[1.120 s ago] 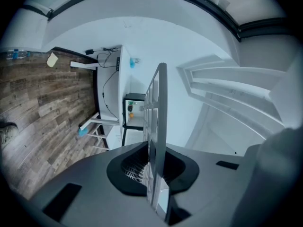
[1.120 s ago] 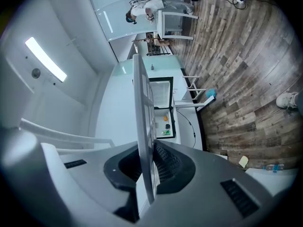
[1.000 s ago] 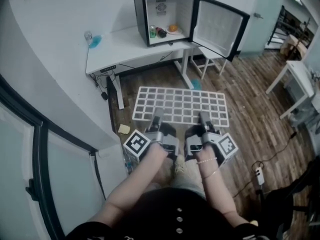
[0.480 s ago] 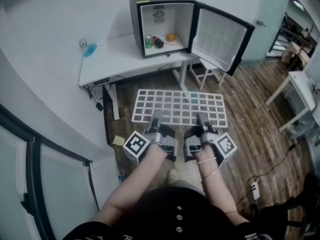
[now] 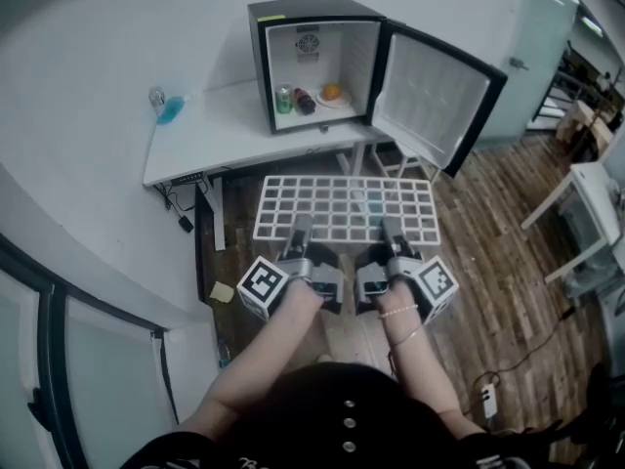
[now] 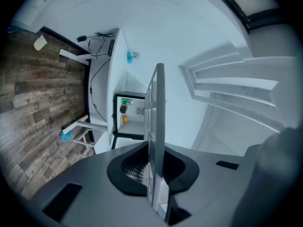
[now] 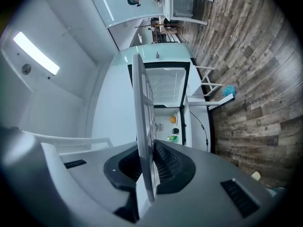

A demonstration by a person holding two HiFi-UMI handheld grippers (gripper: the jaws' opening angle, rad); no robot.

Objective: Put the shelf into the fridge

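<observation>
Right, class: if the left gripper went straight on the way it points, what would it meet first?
The left gripper, clamping the shelf, would probably reach the open fridge first, shelf edge leading; depth is unclear.

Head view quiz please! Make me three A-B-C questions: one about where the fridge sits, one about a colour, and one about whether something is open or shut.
1. Where does the small black fridge stand?
A) on the wooden floor
B) on the white desk
C) on a chair

2. What colour is the wire grid shelf clamped in the left gripper and right gripper?
A) white
B) red
C) black

3. The fridge's door is:
A) shut
B) swung open
C) taken off

Answers:
1 B, its base rests on the desk top.
2 A, all its bars look white.
3 B, the door hangs out to one side and a green can shows inside.
</observation>
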